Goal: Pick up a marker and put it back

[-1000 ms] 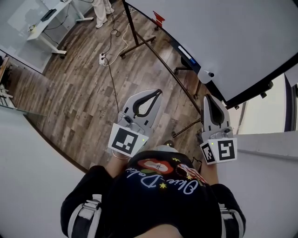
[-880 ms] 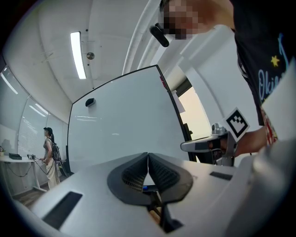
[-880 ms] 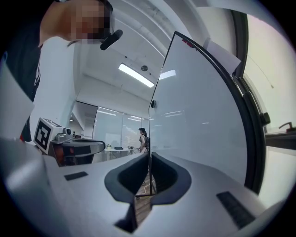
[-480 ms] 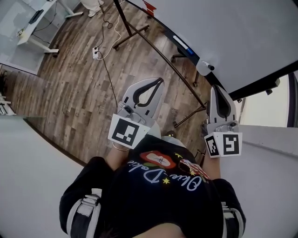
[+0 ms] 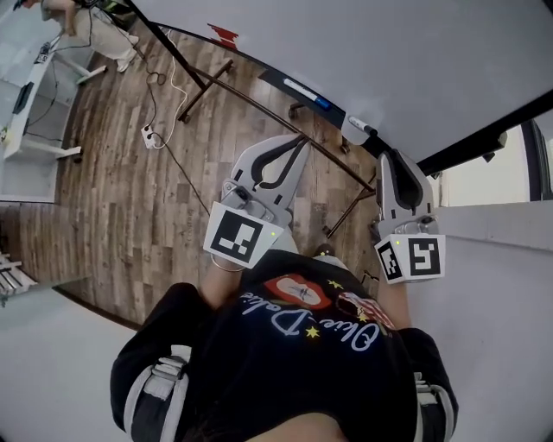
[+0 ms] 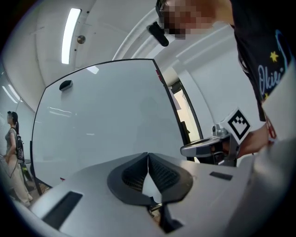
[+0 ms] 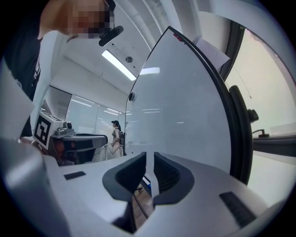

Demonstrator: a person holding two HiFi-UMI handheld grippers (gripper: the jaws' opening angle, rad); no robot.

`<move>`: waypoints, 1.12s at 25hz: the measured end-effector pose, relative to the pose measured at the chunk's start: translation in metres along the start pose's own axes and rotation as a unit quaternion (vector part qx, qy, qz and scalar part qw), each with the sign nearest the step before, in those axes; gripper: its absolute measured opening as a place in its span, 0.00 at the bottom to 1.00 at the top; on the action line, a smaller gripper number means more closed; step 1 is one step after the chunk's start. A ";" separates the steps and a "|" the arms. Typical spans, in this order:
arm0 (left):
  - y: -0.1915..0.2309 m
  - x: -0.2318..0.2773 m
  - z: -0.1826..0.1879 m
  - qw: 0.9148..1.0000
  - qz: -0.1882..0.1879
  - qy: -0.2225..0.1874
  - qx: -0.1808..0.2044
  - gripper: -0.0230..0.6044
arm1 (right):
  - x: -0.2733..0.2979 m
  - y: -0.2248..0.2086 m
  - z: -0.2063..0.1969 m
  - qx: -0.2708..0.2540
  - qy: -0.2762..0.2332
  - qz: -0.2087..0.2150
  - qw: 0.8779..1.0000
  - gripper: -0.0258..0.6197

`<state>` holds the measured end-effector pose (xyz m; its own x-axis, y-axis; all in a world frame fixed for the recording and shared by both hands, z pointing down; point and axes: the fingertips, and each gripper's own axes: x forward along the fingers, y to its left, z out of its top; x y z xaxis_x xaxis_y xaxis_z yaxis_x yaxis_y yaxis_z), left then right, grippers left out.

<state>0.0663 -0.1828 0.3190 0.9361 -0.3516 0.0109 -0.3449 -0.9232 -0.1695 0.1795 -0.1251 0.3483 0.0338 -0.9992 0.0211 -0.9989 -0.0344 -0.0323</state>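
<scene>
A whiteboard [image 5: 363,52] fills the top right of the head view. On the tray along its lower edge lie a blue marker [image 5: 304,91] and a white marker with a black cap [image 5: 360,127]. My right gripper [image 5: 390,157] points at the tray just below the white marker, apart from it. Its jaws are opening, with a narrow gap in the right gripper view [image 7: 150,156] and nothing between them. My left gripper [image 5: 297,142] hangs over the floor below the tray, its tips [image 6: 148,155] touching, empty.
The board's black stand legs [image 5: 207,86] spread over the wood floor. A power strip [image 5: 149,135] with cables lies left of them. A desk [image 5: 26,104] and a standing person [image 5: 86,26] are at the far left. A white wall [image 5: 492,328] rises on the right.
Both grippers have moved up toward the board's tray. The head view has swung, so the tray and its markers lie nearer the middle. The right tip now sits close under the white marker.
</scene>
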 end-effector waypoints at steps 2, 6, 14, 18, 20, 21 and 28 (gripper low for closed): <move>0.009 0.008 -0.002 1.000 -0.018 -0.001 0.006 0.04 | 0.009 -0.002 -0.005 0.000 0.009 -0.016 1.000 0.11; 0.022 0.020 -0.007 0.999 -0.043 -0.007 0.001 0.04 | 0.026 -0.007 -0.021 -0.005 0.037 -0.040 0.998 0.16; 0.049 0.028 -0.021 0.998 -0.057 -0.006 -0.022 0.04 | 0.049 -0.020 -0.051 0.001 0.085 -0.089 0.992 0.20; 0.061 0.027 -0.029 0.998 -0.057 0.001 -0.028 0.04 | 0.058 -0.022 -0.062 0.001 0.099 -0.097 0.990 0.22; 0.065 0.027 -0.032 0.998 -0.060 0.005 -0.029 0.04 | 0.062 -0.022 -0.066 0.003 0.105 -0.100 0.989 0.22; 0.067 0.027 -0.032 0.998 -0.061 0.006 -0.029 0.04 | 0.064 -0.022 -0.068 0.003 0.107 -0.103 0.989 0.22; 0.080 0.027 -0.035 0.998 -0.061 0.005 -0.027 0.04 | 0.075 -0.026 -0.079 0.009 0.116 -0.118 0.986 0.22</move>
<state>0.0612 -0.2715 0.3402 0.9709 -0.2366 0.0381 -0.2312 -0.9664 -0.1124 0.2056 -0.1979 0.4294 0.2544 -0.9319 0.2586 -0.9634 -0.2675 -0.0162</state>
